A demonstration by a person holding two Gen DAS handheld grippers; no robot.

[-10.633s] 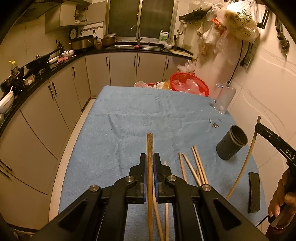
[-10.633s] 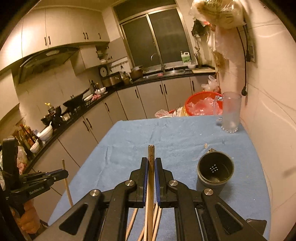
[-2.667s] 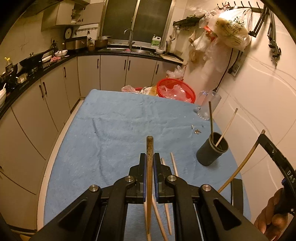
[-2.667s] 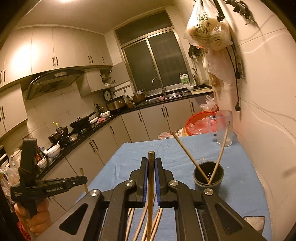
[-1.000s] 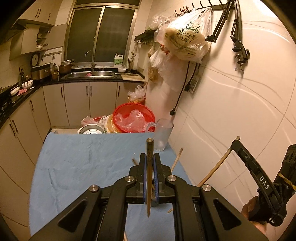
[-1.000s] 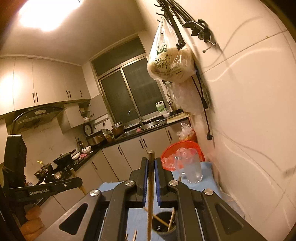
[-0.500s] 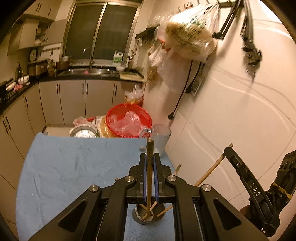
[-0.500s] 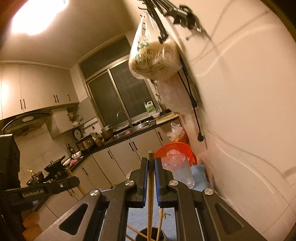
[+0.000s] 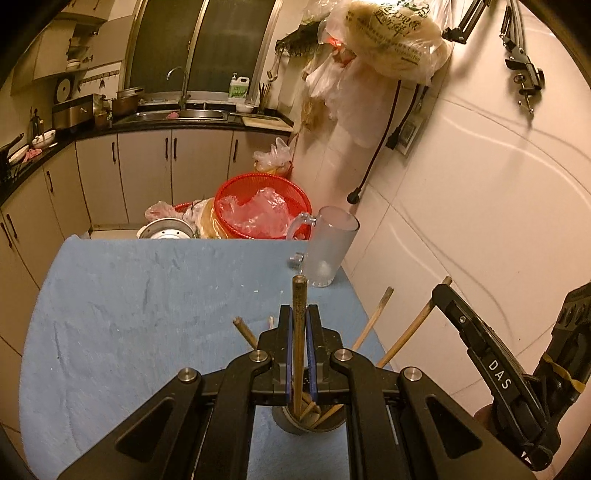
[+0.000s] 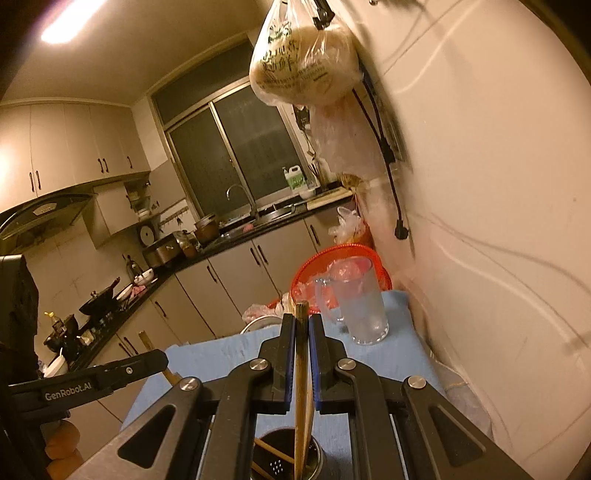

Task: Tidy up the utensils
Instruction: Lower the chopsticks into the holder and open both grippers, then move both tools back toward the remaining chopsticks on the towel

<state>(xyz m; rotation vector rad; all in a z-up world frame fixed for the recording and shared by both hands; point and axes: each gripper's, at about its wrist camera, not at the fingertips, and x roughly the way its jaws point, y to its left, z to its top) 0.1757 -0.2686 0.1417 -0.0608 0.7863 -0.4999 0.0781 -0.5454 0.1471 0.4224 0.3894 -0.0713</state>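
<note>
My left gripper [image 9: 299, 314] is shut on a wooden chopstick [image 9: 298, 295] held upright, its lower end inside the dark utensil cup [image 9: 295, 428] just below the jaws. Other chopsticks [image 9: 373, 321] lean out of the cup. My right gripper [image 10: 302, 325] is shut on another chopstick [image 10: 302, 354], its lower end reaching into the same cup [image 10: 280, 458]. The right gripper [image 9: 454, 299] also shows at the right of the left wrist view, and the left gripper [image 10: 155, 358] at the left of the right wrist view.
A frosted glass mug [image 9: 328, 251] stands at the far right of the blue cloth-covered table [image 9: 129, 302]. A red basket [image 9: 262, 210] sits behind it. The white wall [image 9: 480, 203] runs close on the right, with a hanging bag [image 9: 399, 29] above.
Both grippers have come down over the cup; both chopsticks' lower ends have entered it. The views tilted down toward the table.
</note>
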